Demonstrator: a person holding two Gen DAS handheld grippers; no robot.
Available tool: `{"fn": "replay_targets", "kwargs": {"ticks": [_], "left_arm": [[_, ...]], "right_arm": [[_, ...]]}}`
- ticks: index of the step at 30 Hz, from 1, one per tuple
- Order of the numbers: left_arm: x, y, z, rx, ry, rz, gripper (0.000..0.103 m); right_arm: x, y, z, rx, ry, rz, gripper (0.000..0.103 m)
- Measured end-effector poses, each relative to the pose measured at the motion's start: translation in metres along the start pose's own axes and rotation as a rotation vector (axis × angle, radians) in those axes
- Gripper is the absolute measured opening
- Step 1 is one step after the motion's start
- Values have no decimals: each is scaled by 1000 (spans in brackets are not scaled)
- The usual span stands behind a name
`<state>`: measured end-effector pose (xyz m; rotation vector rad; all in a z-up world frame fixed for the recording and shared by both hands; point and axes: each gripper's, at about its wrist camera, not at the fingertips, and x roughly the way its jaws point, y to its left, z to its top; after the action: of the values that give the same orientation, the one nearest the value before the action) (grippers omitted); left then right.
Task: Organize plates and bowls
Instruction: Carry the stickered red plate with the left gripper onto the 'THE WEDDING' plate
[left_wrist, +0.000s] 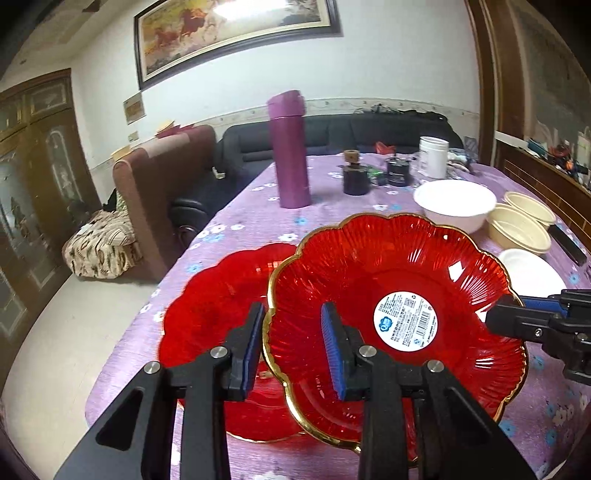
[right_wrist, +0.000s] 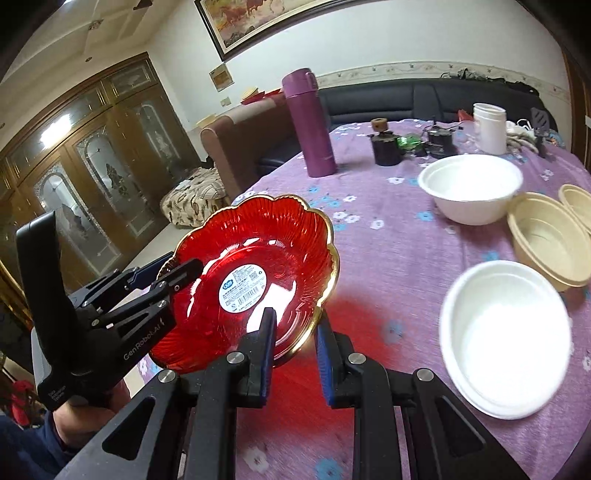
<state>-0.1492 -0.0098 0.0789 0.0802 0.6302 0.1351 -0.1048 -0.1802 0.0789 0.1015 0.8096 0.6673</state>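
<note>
Left wrist: purple floral tablecloth.

Lifted plate above second plate; bowls right.

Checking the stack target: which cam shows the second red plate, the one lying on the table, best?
Left wrist: the lower red plate lies on the table, partly covered by the lifted plate. Right wrist shows none of it.
</note>
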Motion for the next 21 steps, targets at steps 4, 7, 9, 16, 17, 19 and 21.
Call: {"fn": "replay_targets", "kwargs": {"ticks": [4,7,9,16,17,19,21], "left_arm": [[5,17,0,-37,7,27,31],[11,29,2,-61,16,45,32],[15,36,1,-76,24,58,32],[32,59,-3,-135,77,70,33],[35,61,-4,-138,82,73,33],[40,63,-5,-141,93,81,33],[45,65,-6,-143,101,86,33]], "right_arm": [[15,10,9,-20,8,5,23],[29,18,13,-36,23,9,23],[39,23,16,-45,36,14,23],[63,36,26,-83,60,16,23],[67,38,28,-84,67,17,23],[75,38,30,-81,84,20,24],[83,38,31,-73,103,19,25]]}}
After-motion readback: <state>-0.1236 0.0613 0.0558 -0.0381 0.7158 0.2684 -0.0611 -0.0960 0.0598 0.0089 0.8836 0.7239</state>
